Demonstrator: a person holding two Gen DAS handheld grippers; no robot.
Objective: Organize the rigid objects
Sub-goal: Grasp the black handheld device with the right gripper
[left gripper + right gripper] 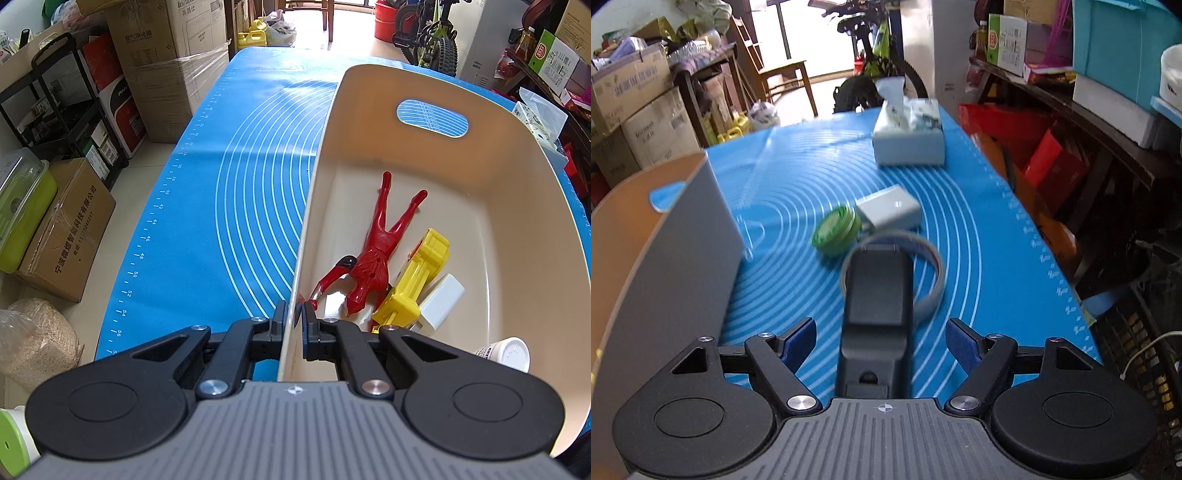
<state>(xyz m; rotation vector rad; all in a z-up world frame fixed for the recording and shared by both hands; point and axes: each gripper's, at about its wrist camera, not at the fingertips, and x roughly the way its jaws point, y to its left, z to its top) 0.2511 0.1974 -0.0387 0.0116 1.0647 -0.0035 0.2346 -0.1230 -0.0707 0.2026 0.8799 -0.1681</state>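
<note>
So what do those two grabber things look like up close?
Both match: the left gripper and right gripper have black plastic linkage arms with silver screws, round black discs either side and a ribbed grey body. The right one's fingers carry blue pads.

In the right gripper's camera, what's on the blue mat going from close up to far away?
Black rectangular device → grey ring → round green lid → small white box → white tissue box.

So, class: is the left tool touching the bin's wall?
Touching. The left wrist view shows the left tool shut on the bin wall, one finger on each side of the rim, no gap visible.
</note>
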